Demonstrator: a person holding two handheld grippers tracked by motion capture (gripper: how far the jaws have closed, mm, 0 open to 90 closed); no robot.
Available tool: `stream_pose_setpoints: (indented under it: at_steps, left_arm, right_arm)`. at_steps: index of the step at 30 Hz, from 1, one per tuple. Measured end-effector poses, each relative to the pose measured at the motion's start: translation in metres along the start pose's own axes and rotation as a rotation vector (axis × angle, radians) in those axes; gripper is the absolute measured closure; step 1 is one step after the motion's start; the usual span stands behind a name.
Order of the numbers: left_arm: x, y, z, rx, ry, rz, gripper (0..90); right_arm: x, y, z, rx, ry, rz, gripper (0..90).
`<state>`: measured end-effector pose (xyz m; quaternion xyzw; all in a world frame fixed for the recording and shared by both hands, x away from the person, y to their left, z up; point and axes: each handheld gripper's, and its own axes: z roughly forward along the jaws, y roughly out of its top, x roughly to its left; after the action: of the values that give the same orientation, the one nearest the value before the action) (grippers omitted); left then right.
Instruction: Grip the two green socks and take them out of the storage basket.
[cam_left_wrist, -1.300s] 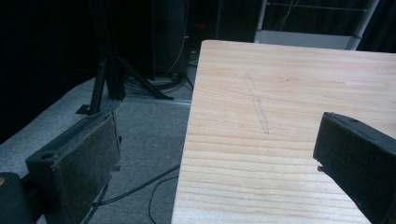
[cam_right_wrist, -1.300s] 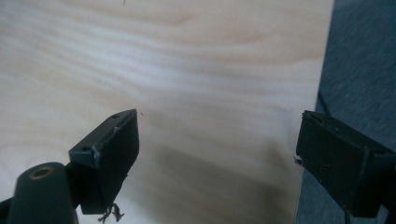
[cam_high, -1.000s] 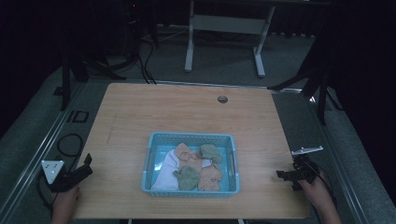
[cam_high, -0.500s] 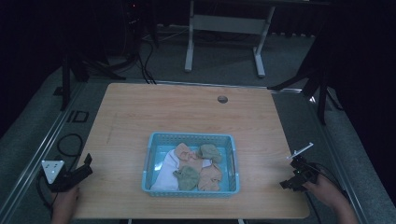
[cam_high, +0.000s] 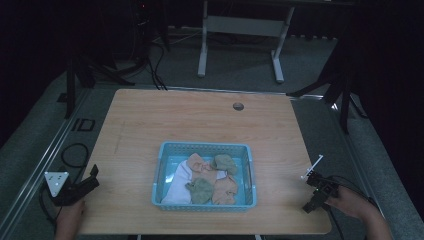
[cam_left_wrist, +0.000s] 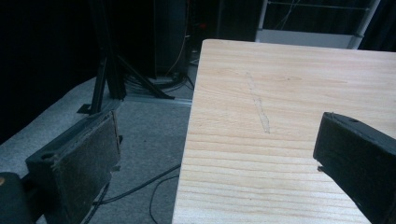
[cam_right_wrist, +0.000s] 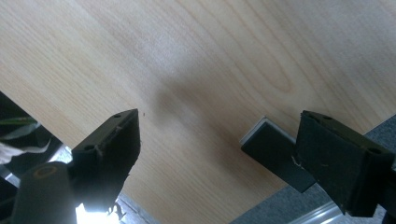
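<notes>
The left gripper (cam_high: 86, 182) is hanging at the tabletop's (cam_high: 200, 120) near left corner, about 8 o'clock from the basket (cam_high: 204, 204), with the left hand (cam_high: 70, 220) behind it and the grey three-cornered plate (cam_high: 56, 181) on top. Its jaws are standing well apart with nothing between them; in the left gripper view one jaw is sitting over the grey carpet (cam_left_wrist: 144, 140) off the edge and the other over bare wood, so the gripper (cam_left_wrist: 219, 163) is straddling the tabletop's left edge (cam_left_wrist: 187, 140).

The blue basket is sitting near the front edge at 6 o'clock on the tabletop, holding a loose heap of peach, green and white cloths (cam_high: 202, 177). Wide open wood is lying all around it, most of it toward 12 o'clock, where a small round hole (cam_high: 238, 106) is showing.

The right gripper (cam_high: 312, 192) is hovering at the near right corner, about 3 o'clock from the basket, held by the right hand (cam_high: 350, 202). Its own view is showing its jaws spread wide and empty over wood (cam_right_wrist: 210, 70), with a dark flat piece (cam_right_wrist: 273, 158) by the tabletop's edge, which the high view is too small to make out
</notes>
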<state>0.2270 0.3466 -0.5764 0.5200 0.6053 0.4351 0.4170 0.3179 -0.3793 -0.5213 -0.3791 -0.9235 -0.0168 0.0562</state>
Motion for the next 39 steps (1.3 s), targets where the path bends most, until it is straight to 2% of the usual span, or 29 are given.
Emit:
stream_pose_setpoints:
  at_steps: [1,4,9,20,21,22,23,24,25,28,29,30,32,33,35,36,39]
  left_arm:
    - [0.000,0.000,0.000,0.000,0.000,-0.001,0.7]
    - [0.000,0.000,0.000,0.002,0.000,0.000,0.7]
    - [0.000,0.000,0.000,0.004,-0.001,0.000,0.7]
    - [0.000,0.000,0.000,0.004,0.001,0.000,0.7]
    - [0.000,0.000,0.000,0.004,0.001,0.001,0.7]
    - [0.000,0.000,0.000,0.004,0.001,0.001,0.7]
    - [0.000,0.000,0.000,0.004,0.001,0.001,0.7]
    - [0.000,0.000,0.000,0.005,0.001,0.001,0.7]
    - [0.000,0.000,0.000,0.005,0.001,0.000,0.7]
    - [0.000,0.000,0.000,0.005,0.001,0.001,0.7]
    - [0.000,0.000,0.000,0.005,0.000,0.000,0.7]
    - [0.000,0.000,0.000,0.005,0.000,0.001,0.7]
    - [0.000,0.000,0.000,0.005,0.000,0.000,0.7]
    - [0.000,0.000,0.000,0.005,0.000,0.000,0.7]
    - [0.000,0.000,0.000,0.006,0.000,0.001,0.7]
    - [0.000,0.000,0.000,0.006,0.000,0.001,0.7]
    - [0.000,0.000,0.000,0.006,-0.001,0.001,0.7]
  right_arm:
    - [0.001,0.001,-0.001,0.017,-0.005,-0.007,14.1]
    - [0.002,0.002,-0.001,0.027,-0.006,-0.010,14.4]
    - [0.004,0.004,-0.003,0.044,0.002,-0.048,15.5]
    - [0.019,0.014,-0.017,0.024,0.010,-0.133,15.4]
    - [0.023,0.016,-0.019,0.017,0.008,-0.159,15.4]
    - [0.023,0.016,-0.019,0.017,0.008,-0.159,15.4]
    - [0.028,0.020,-0.021,0.021,0.003,-0.194,15.5]
    - [0.028,0.020,-0.021,0.021,0.003,-0.194,15.5]
    - [0.033,0.024,-0.024,0.023,-0.001,-0.224,15.9]
    - [0.039,0.028,-0.027,0.031,-0.003,-0.252,15.9]
    - [0.044,0.034,-0.029,0.034,-0.013,-0.285,15.9]
    - [0.044,0.034,-0.029,0.034,-0.013,-0.285,15.9]
    - [0.053,0.042,-0.035,0.030,-0.016,-0.326,17.1]
    - [0.053,0.042,-0.035,0.030,-0.016,-0.326,17.1]
    - [0.063,0.052,-0.040,0.024,-0.016,-0.365,17.1]
    - [0.063,0.052,-0.040,0.024,-0.016,-0.365,17.1]
    - [0.074,0.066,-0.046,0.025,-0.022,-0.409,17.1]
